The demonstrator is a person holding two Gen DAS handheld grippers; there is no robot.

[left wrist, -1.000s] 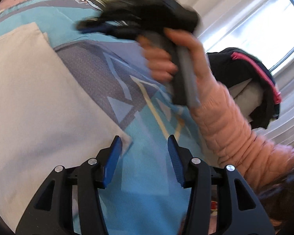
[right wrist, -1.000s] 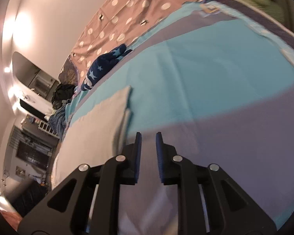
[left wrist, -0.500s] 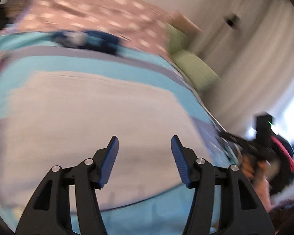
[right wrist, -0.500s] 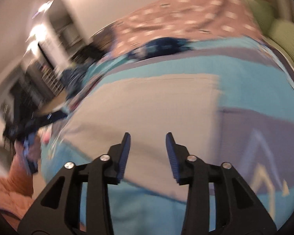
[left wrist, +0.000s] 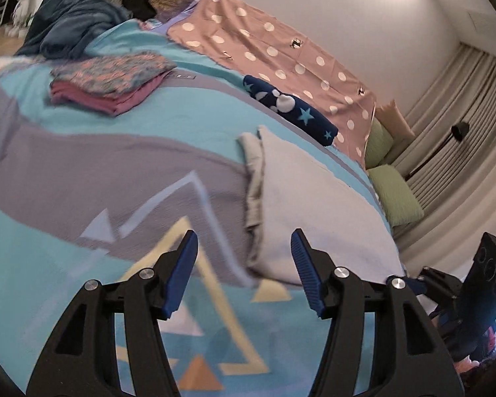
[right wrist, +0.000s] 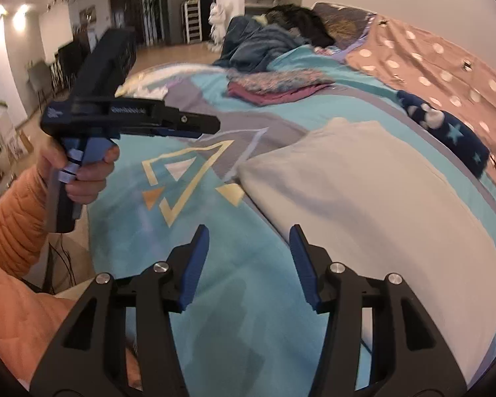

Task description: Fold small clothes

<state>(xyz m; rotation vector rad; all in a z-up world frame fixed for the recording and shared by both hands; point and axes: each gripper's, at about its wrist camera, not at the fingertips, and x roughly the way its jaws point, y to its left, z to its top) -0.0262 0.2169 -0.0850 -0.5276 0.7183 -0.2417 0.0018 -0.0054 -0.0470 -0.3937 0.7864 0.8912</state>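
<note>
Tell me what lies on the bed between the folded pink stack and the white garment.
Nothing: in both wrist views only bare teal-and-grey bedspread lies between the folded stack and the white garment.

A folded garment [right wrist: 373, 198] lies flat on the bedspread [right wrist: 241, 284], right of centre. Behind it, a rolled cloth [right wrist: 446, 129] rests at the edge of a dotted sheet [right wrist: 430, 63]. A stack of folded clothes [right wrist: 274, 86] sits further back to the left, a heap of bedding [right wrist: 264, 43] behind that.
</note>
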